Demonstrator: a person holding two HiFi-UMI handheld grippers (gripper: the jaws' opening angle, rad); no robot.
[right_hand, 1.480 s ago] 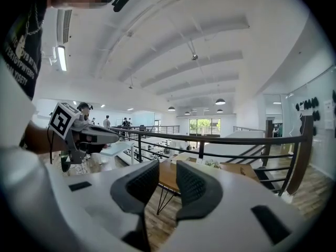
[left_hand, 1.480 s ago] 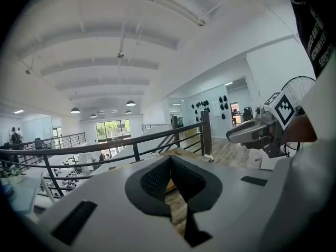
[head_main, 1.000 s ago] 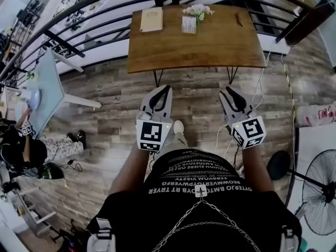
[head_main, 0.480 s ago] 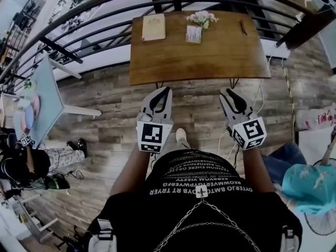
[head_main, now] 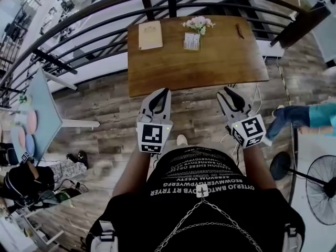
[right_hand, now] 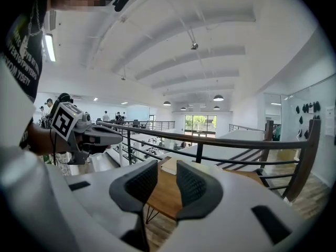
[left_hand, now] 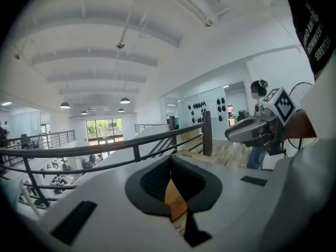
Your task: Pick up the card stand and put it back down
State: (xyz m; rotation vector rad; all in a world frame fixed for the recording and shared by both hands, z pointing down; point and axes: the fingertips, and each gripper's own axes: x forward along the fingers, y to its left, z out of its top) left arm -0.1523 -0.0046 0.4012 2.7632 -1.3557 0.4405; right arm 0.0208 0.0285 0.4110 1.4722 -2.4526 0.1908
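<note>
- Head view: the card stand is standing upright toward the far side of the wooden surface, just beside a small bunch of flowers. A tan pad is lying to its left. The left gripper and the right gripper are hovering at the near edge of the surface, well apart from the card stand.
- Left gripper view: the fingers are meeting at their tips and gripping nothing.
- Right gripper view: the fingers are standing partly apart, having just been opening. Nothing is sitting between them; only the surface is showing beyond.
</note>
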